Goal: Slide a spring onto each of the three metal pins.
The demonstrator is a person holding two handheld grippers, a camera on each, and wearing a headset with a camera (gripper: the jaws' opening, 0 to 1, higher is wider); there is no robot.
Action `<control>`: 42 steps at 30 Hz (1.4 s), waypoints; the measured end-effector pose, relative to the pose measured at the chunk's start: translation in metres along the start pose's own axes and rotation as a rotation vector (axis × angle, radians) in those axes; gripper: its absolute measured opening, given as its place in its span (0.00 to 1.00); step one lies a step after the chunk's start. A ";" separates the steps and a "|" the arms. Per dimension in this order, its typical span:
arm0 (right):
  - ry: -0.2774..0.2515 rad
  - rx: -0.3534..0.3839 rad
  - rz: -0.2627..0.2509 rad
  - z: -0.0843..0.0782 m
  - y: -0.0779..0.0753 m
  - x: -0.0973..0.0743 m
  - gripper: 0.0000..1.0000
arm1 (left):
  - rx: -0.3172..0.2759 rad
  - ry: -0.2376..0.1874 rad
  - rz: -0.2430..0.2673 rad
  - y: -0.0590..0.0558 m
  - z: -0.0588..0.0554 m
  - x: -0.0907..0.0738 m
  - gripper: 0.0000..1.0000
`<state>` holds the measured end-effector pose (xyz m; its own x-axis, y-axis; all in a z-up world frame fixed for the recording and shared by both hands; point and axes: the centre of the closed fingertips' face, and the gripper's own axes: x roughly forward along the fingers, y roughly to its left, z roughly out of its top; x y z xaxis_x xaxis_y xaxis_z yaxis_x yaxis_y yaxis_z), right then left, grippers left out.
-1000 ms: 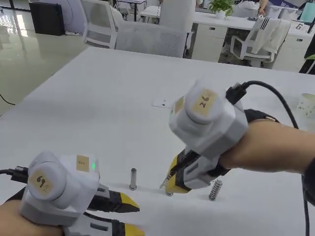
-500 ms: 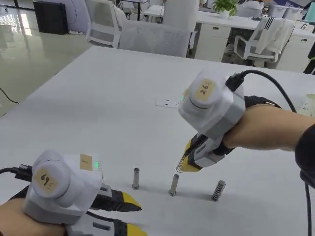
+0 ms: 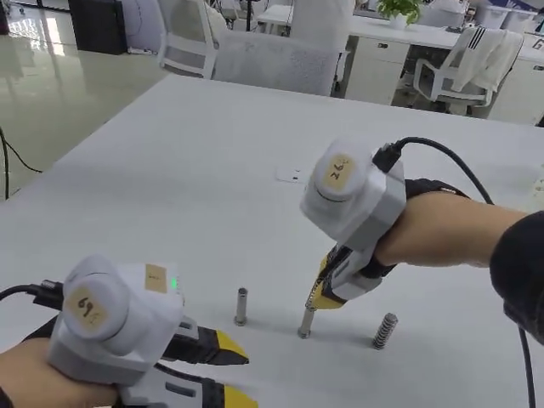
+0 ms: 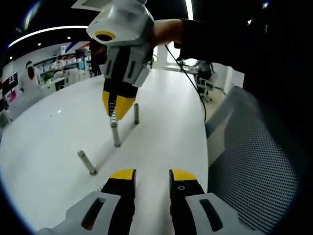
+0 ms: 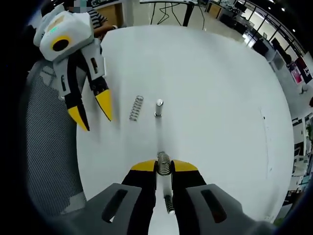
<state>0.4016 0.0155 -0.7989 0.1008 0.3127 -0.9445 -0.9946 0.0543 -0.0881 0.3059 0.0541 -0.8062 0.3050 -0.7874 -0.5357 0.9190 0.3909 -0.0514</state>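
The right gripper has its jaws clamped on the held spring, gripped so that its lower end pokes out below the yellow tips. That free end sits right at the top of the middle pin, with spring and pin roughly in line. Holding it this way leaves the bottom coil open to take the pin, so I judge the step in hand to be threading the second spring. The left gripper hovers low beside the row, jaws apart with nothing between them, probably keeping clear.

The row stands toward the near edge of the counter, by the chair. The bare pin is at its left end. The sprung pin at the right end already wears a spring. A third spring rests just beside the bare pin, on the left gripper's side, apparently waiting for it.

I cannot tell whether the bottom coil has caught the middle pin's tip or only touches it, since the jaws cover that joint in the right gripper view. A metal glint deeper between them is too blurred to name. Whether the third spring lies flat or stands is unclear.
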 end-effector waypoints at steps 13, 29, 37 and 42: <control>0.042 0.044 0.008 -0.016 0.000 0.044 0.09 | 0.000 0.006 -0.002 0.000 -0.001 0.000 0.20; 0.011 0.014 -0.035 -0.007 0.002 0.020 0.16 | 0.000 0.012 -0.003 0.000 -0.002 0.000 0.19; -0.028 -0.035 -0.047 0.011 0.016 0.009 0.16 | 0.008 0.034 -0.008 -0.002 -0.005 0.001 0.18; -0.079 -0.056 -0.032 0.034 0.025 0.012 0.15 | 0.011 0.049 -0.024 -0.007 -0.008 0.002 0.16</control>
<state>0.3784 0.0528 -0.8014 0.1314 0.3859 -0.9131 -0.9905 0.0130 -0.1371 0.2983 0.0533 -0.8137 0.2702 -0.7723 -0.5750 0.9288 0.3663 -0.0556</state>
